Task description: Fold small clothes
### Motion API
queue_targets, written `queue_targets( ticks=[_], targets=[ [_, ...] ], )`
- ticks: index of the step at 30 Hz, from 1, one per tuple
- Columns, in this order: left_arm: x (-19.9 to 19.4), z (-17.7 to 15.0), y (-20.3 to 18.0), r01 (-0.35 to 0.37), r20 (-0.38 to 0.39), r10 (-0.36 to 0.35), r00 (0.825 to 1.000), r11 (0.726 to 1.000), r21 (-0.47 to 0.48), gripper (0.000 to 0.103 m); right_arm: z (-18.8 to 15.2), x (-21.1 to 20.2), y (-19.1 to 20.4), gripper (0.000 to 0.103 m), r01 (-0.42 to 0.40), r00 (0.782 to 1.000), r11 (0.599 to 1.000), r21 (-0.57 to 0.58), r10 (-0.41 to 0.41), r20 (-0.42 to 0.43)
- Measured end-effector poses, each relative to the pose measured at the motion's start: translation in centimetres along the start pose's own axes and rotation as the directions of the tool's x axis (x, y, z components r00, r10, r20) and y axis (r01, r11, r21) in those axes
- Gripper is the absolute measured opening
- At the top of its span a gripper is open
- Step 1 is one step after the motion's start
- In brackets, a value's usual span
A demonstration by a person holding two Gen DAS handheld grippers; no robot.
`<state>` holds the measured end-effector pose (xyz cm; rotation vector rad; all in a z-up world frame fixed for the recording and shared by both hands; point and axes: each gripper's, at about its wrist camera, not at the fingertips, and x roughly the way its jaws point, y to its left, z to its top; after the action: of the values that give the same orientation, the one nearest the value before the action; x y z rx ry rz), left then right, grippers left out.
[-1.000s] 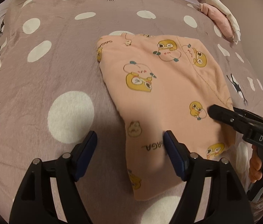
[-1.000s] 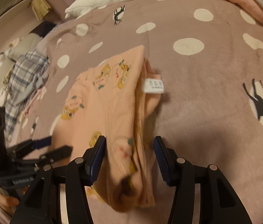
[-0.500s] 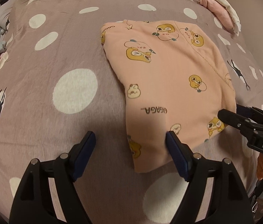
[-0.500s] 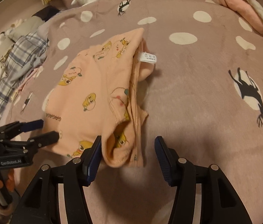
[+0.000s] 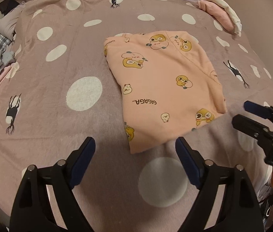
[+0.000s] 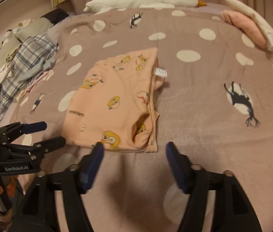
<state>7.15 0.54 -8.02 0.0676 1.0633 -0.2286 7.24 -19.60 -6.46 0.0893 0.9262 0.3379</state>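
Note:
A small peach garment (image 5: pixel 161 89) printed with yellow cartoon ducks lies folded flat on the mauve polka-dot bedspread (image 5: pixel 59 100); it also shows in the right wrist view (image 6: pixel 117 104), with a white label (image 6: pixel 160 72) at its far right edge. My left gripper (image 5: pixel 134 147) is open and empty, just short of the garment's near edge. My right gripper (image 6: pixel 133 147) is open and empty, at the garment's near right corner without holding it. The right gripper also shows in the left wrist view (image 5: pixel 240 112), and the left gripper in the right wrist view (image 6: pixel 53 133).
A folded pink and white stack (image 6: pixel 250 29) lies at the far right of the bed. A plaid heap of clothes (image 6: pixel 26 61) lies at the left edge. A white goose plush (image 6: pixel 140 0) lies along the far side.
Both grippers have pulled back toward me off the garment, which they straddled a second ago. The garment now lies flat and untouched.

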Motion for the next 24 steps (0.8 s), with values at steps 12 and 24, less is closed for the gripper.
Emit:
queue_targets(
  ticks=[12, 24],
  targets=[
    [-4.5, -0.1, -0.2, -0.037, 0.104, 0.040, 0.994, 0.999, -0.032, 0.102, -0.3, -3.6, 1.4, 0.096, 0.033, 0.997, 0.999, -0.004, -0.032, 0.064],
    [-7.1, -0.8, -0.3, -0.086, 0.107, 0.092, 0.990, 0.994, -0.063, 0.102, 0.4, -6.3, 3.0, 0.102, 0.129, 0.986, 0.992, -0.017, -0.126, 0.107]
  ],
)
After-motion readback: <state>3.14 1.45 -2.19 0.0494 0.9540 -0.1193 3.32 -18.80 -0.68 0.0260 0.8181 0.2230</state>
